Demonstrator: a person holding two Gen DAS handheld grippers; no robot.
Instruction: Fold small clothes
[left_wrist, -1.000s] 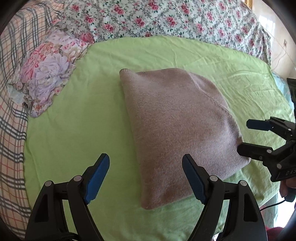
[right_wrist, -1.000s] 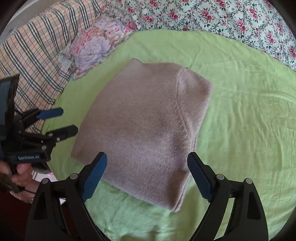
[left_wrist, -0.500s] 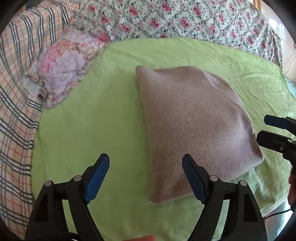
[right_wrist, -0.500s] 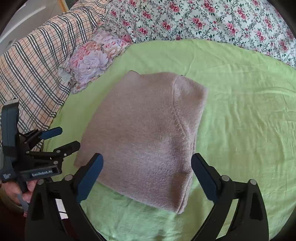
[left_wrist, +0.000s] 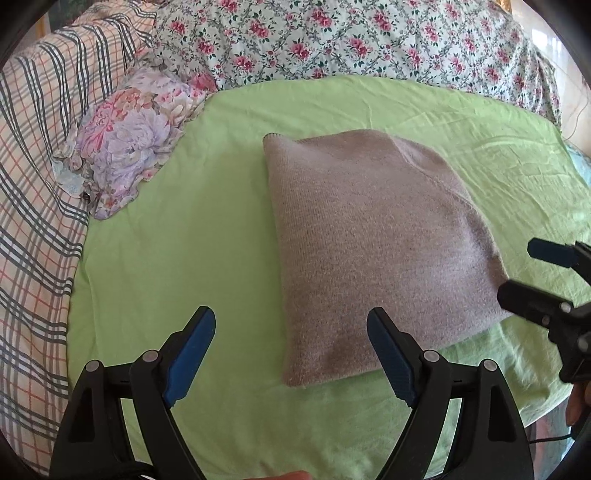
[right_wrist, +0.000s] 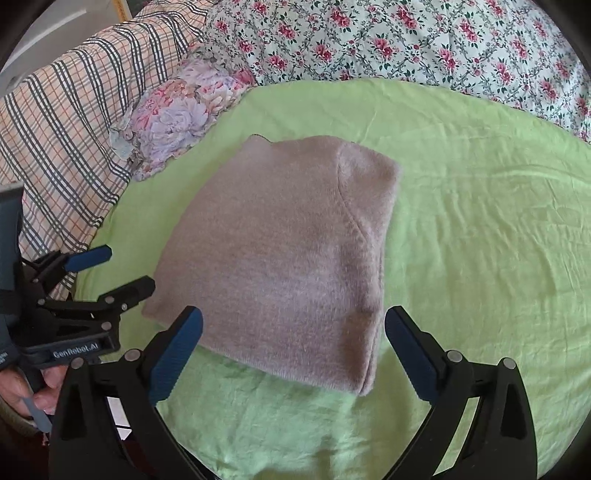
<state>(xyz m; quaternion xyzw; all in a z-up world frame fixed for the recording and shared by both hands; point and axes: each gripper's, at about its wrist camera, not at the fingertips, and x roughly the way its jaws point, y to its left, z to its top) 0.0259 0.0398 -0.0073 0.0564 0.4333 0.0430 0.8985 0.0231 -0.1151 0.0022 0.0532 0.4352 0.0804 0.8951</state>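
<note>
A folded, fuzzy mauve-brown knit garment (left_wrist: 373, 254) lies flat as a thick rectangular bundle in the middle of a wrinkled lime-green sheet (left_wrist: 177, 266) spread over the bed. From the right wrist view the same garment (right_wrist: 280, 258) shows a curved seam running down its right side, and its near edge shows stacked layers.

Your left gripper (left_wrist: 291, 354) hovers above the sheet at the garment's near-left corner, its black arms and blue-padded fingers (left_wrist: 190, 350) spread wide apart with nothing between them. Your right gripper (right_wrist: 293, 354) hangs over the garment's near edge, its fingers also spread wide and holding nothing. Neither gripper touches the fabric.

In the right wrist view your left gripper appears at the left edge, just beside the garment's near-left corner, held in your hand (right_wrist: 22, 384).

Beyond the green sheet, a white bedcover printed with pink roses (left_wrist: 351, 40) runs along the far side. A checked plaid blanket (left_wrist: 33, 184) lies to the left, and a crumpled floral cloth in pink and lilac (left_wrist: 136, 129) rests where the plaid meets the green sheet, well apart from the garment.
</note>
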